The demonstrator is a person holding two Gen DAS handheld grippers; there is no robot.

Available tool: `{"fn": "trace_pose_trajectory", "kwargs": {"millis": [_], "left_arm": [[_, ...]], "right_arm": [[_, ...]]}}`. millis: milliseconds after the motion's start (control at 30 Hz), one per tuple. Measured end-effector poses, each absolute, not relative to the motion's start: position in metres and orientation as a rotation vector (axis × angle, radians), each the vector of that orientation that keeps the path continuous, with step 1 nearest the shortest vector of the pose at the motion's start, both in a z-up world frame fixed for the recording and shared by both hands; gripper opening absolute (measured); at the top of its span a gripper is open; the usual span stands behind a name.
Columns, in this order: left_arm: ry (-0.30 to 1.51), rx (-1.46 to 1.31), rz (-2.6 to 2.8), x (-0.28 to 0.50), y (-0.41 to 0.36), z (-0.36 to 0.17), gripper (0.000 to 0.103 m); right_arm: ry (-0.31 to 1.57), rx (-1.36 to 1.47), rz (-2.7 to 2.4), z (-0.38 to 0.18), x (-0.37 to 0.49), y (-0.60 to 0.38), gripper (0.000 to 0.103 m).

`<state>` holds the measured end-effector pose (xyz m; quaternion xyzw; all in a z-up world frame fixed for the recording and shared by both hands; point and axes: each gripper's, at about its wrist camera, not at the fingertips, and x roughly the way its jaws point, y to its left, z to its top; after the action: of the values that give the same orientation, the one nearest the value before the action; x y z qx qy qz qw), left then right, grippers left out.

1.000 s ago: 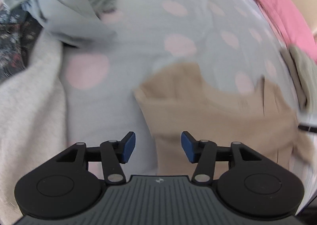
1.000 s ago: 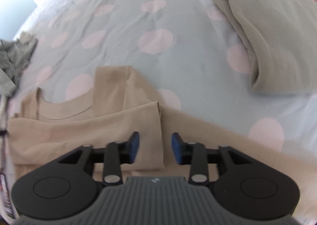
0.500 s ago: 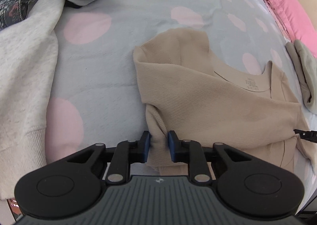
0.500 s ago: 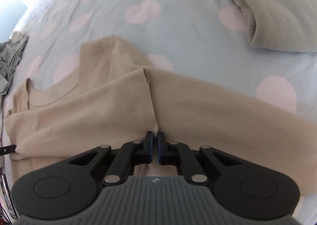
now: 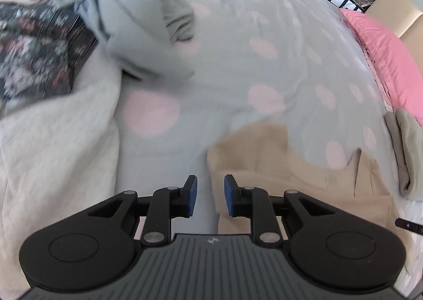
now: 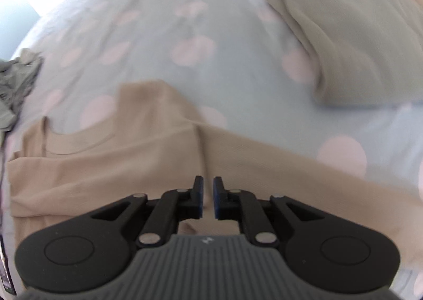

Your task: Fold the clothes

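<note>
Left tool (image 5: 207,196): released, jaws apart, above the tan top's (image 5: 285,167) left edge.
Right tool (image 6: 207,200): jaws parted by a narrow gap, gripping nothing.
Tan top (image 6: 132,162): flat on the polka-dot bed (image 6: 164,22), near side.

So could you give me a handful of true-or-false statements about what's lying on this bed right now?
1. The tan ribbed top lies on a blue sheet with pink dots. True.
2. The left hand-held gripper grips a sock. False: it is open and empty.
3. A folded grey-green fleece lies beyond the top. True.
4. The bedding at the far edge is green. False: it is pink bedding.
</note>
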<state>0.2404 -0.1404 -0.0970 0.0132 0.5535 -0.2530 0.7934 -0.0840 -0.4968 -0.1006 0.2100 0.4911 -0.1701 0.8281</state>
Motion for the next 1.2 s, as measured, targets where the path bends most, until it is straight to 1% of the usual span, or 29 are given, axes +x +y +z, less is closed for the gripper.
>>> {"fn": "trace_pose_trajectory", "kwargs": {"millis": [200,233,267,300,433,667,767,833,1000,1033,1067,1133,1200], "left_arm": [[1.218,0.029,-0.541,0.26,-0.16,-0.116,0.019],[1.219,0.033,-0.552,0.263,-0.163,-0.119,0.017],[1.217,0.05,-0.546,0.264,-0.165,-0.123,0.008],[1.216,0.071,-0.538,0.266,-0.167,-0.127,0.002],[1.206,0.087,-0.505,0.274,-0.166,-0.14,0.0],[1.133,0.099,-0.441,0.282,-0.16,-0.139,0.0],[1.148,0.092,-0.456,0.279,-0.158,-0.131,0.0],[1.154,0.098,-0.477,0.27,-0.16,-0.123,0.0],[1.124,0.164,-0.557,0.237,-0.17,-0.098,0.0],[1.113,0.18,-0.57,0.229,-0.172,-0.093,0.0],[1.103,0.196,-0.583,0.221,-0.174,-0.089,0.0],[1.092,0.221,-0.601,0.204,-0.178,-0.081,0.002],[1.091,0.233,-0.616,0.189,-0.179,-0.078,0.005]], "right_arm": [[1.054,0.399,-0.256,-0.107,-0.064,-0.469,0.011],[1.068,0.389,-0.244,-0.111,-0.06,-0.466,0.011],[1.088,0.38,-0.236,-0.116,-0.057,-0.463,0.011],[1.109,0.372,-0.238,-0.121,-0.055,-0.462,0.01],[1.145,0.369,-0.248,-0.135,-0.05,-0.464,0.008],[1.149,0.397,-0.245,-0.14,-0.05,-0.472,0.007],[1.14,0.406,-0.244,-0.135,-0.051,-0.474,0.007],[1.121,0.413,-0.26,-0.128,-0.056,-0.479,0.013],[1.074,0.454,-0.382,-0.109,-0.085,-0.514,0.017],[1.066,0.473,-0.414,-0.107,-0.095,-0.525,0.019],[1.057,0.492,-0.447,-0.104,-0.105,-0.535,0.022],[1.044,0.534,-0.51,-0.101,-0.129,-0.558,0.034],[1.036,0.568,-0.571,-0.098,-0.155,-0.579,0.038]]}}
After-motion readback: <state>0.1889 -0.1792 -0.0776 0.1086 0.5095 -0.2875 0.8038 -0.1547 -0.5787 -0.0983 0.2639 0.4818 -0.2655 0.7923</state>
